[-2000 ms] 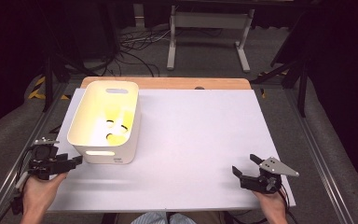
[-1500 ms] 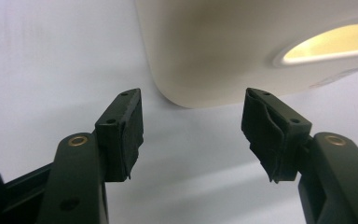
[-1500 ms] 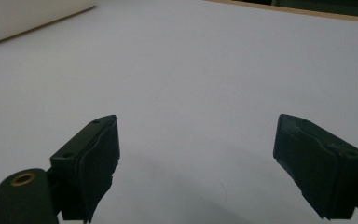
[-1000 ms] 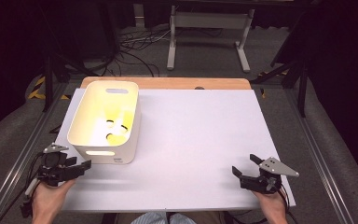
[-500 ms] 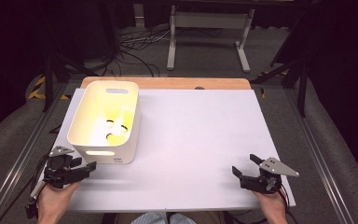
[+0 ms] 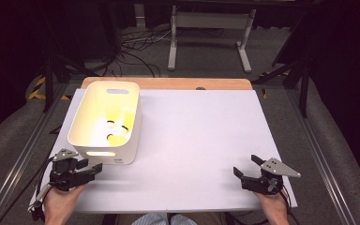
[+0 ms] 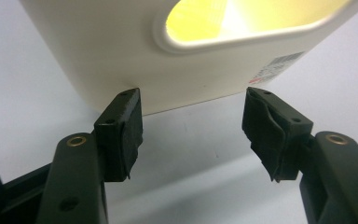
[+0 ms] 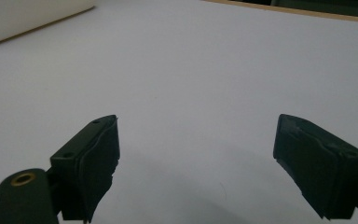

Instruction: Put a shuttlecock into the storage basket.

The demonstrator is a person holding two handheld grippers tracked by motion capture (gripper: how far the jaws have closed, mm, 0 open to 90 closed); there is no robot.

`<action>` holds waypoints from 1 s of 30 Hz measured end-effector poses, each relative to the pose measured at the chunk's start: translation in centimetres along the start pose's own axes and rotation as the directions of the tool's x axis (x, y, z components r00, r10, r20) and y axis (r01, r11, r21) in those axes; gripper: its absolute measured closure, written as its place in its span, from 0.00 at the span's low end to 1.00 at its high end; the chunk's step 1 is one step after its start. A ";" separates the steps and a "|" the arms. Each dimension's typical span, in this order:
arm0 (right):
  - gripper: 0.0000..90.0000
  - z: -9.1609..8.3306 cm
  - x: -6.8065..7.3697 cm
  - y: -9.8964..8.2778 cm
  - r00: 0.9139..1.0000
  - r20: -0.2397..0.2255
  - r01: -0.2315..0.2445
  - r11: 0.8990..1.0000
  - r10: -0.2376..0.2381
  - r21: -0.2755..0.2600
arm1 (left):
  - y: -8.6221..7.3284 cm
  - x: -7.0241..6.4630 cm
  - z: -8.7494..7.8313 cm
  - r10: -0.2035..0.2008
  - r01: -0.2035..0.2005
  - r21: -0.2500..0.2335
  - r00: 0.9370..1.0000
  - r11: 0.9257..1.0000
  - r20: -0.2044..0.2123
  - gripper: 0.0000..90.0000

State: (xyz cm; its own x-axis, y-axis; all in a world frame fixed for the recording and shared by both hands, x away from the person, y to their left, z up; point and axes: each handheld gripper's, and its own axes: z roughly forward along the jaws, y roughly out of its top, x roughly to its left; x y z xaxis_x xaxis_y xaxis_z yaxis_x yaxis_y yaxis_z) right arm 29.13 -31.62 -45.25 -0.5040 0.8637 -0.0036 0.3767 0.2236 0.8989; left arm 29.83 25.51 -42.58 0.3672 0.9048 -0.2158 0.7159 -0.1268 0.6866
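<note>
A white plastic bin point(image 6: 86, 140) stands on the left of the white table top point(image 6: 192, 140). Yellow pieces point(image 6: 117, 139) lie on its floor, too small to make out. My left gripper point(image 6: 93, 169) lies low at the bin's near corner, jaws pointing right along the front wall. In the left gripper view the left gripper point(image 7: 191, 116) is open with nothing between its pads, and the bin's wall point(image 7: 135, 60) with its handle slot point(image 7: 242, 18) rises just beyond the tips. My right gripper point(image 6: 245, 165) rests open at the near right; in the right gripper view the right gripper point(image 8: 198, 135) faces bare table.
A wooden strip point(image 6: 168, 83) runs along the table's far edge. Beyond it are floor cables point(image 6: 131, 47) and a metal stand point(image 6: 211, 28). A corner of the bin point(image 8: 28, 18) shows far off in the right gripper view. Dark frame rails flank the table.
My left gripper has slid a little to the right and toward the near edge, ending at the bin's front corner. The right gripper has kept still.
</note>
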 end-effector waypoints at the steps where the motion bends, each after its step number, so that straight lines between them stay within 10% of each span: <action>1: 0.16 0.0 0.1 0.0 1.000 0.000 0.005 1.000 -0.005 0.000 | -0.1 -0.1 0.1 -0.002 0.002 -0.003 1.000 1.000 0.004 0.43; 30: 0.16 -0.6 1.3 -0.1 0.998 -0.044 0.033 0.999 -0.032 0.017 | -1.5 -0.7 0.4 0.052 -0.043 -0.126 0.996 0.991 0.072 0.41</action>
State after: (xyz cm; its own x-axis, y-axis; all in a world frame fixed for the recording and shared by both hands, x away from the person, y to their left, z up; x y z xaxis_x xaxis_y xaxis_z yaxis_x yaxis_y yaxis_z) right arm 28.02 -30.81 -45.11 -0.5498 0.8352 -0.0133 0.3731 0.2598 0.8907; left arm 28.75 24.90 -43.69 0.4457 0.8655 -0.2287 0.6189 -0.1134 0.7772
